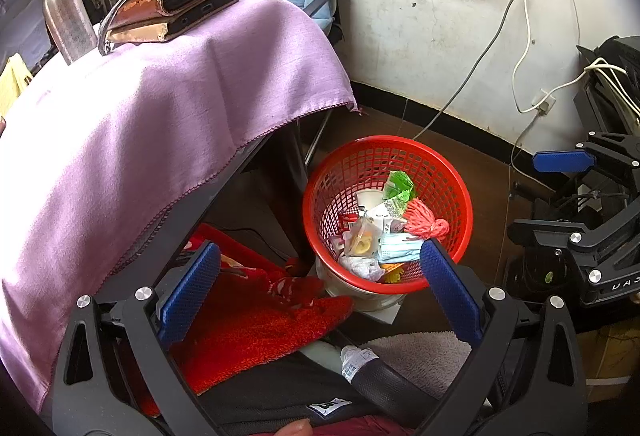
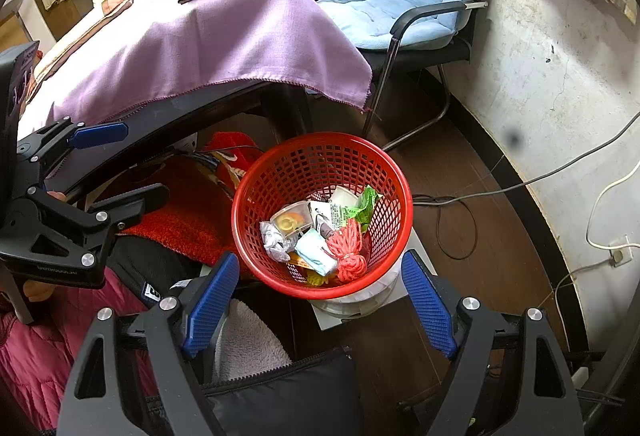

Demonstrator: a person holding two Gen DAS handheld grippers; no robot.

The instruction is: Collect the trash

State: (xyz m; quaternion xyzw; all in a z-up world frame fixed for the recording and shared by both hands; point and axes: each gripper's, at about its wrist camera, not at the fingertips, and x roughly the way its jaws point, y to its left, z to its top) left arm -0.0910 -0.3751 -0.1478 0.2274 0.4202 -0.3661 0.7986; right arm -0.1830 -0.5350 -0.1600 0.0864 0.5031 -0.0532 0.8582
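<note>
dark brown floor runs along a scuffed white wall, and beside the purple-draped tabletop a red mesh basket stands on a pale round base, with a blue-cushioned chair behind it. both claws hang above the basket, tilted down toward it: the left claw stands wide with nothing between its blue pads, and the right claw is just as wide and equally empty. the trash already lies inside the basket, piled low against the near wall: a coral yarn bundle, a pale blue face mask, a green wrapper, a crumpled clear plastic wad and a small clear tub with something yellow in it. all of this looks light and soft; the yarn and mask would squash under the pads and should grip well on their bulk, while the film and wrapper look slick and thin and would want pinching at a crumpled fold. the tub seems stiffer and may crack if squeezed hard, so its rim is the safer hold. the basket itself looks light, springy plastic, best taken at the thick rim, though it could tip off its base. no loose trash shows on the visible part of the tabletop, so the collecting looks close to done.
</note>
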